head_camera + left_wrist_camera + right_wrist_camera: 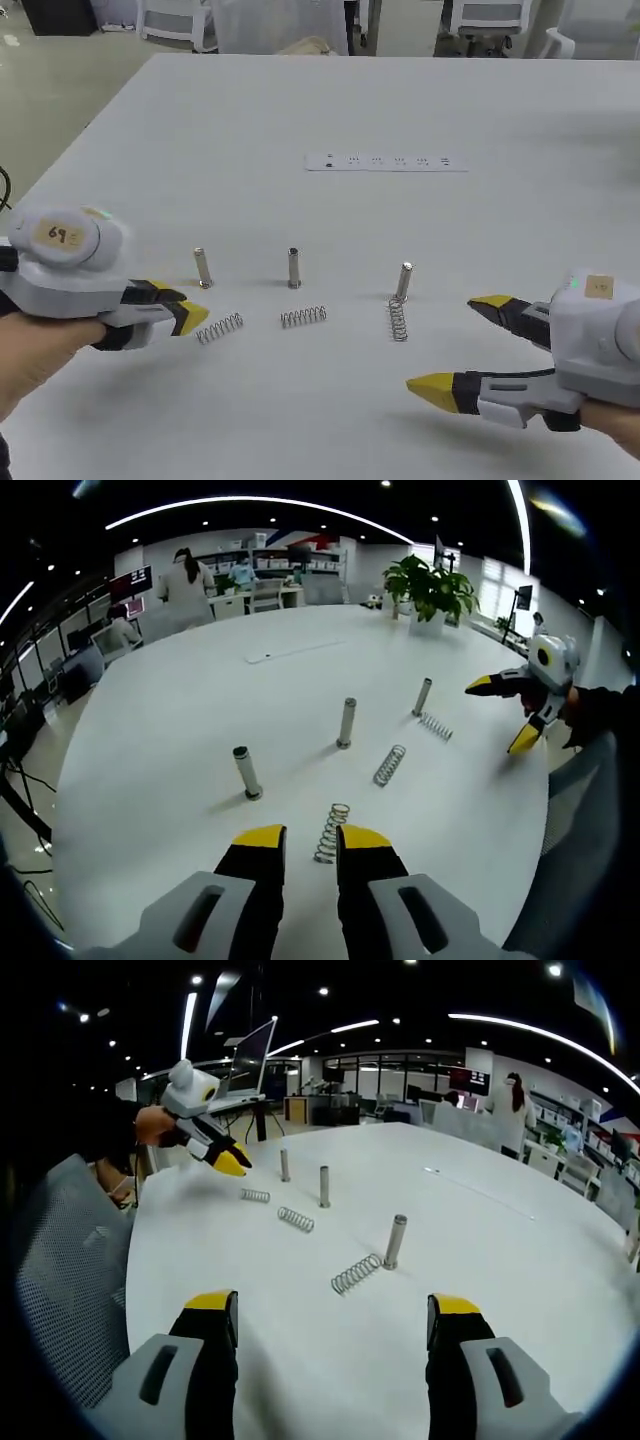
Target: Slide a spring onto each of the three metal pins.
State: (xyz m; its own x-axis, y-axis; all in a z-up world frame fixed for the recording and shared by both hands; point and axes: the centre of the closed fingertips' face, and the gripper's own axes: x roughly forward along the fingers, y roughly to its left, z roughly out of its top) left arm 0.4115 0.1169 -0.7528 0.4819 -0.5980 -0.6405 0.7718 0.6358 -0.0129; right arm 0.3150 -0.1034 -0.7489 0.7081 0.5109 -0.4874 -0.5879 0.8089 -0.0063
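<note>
Three short metal pins stand upright in a row on the white table: left pin (203,268), middle pin (294,268), right pin (404,282). A bare spring lies in front of each: left spring (219,328), middle spring (303,317), right spring (398,320), which almost touches its pin's base. My left gripper (180,305) hovers just left of the left spring (333,832), its jaws narrowly open with the spring's near end right at the tips (312,838). My right gripper (460,345) stands wide open to the right of the right spring (356,1273), holding nothing (333,1306).
A white power strip (385,162) lies flat further back on the table. Chairs (180,20) stand beyond the far edge. A mesh chair (60,1290) is close to the table's near side. A potted plant (432,590) sits on the table's far rim.
</note>
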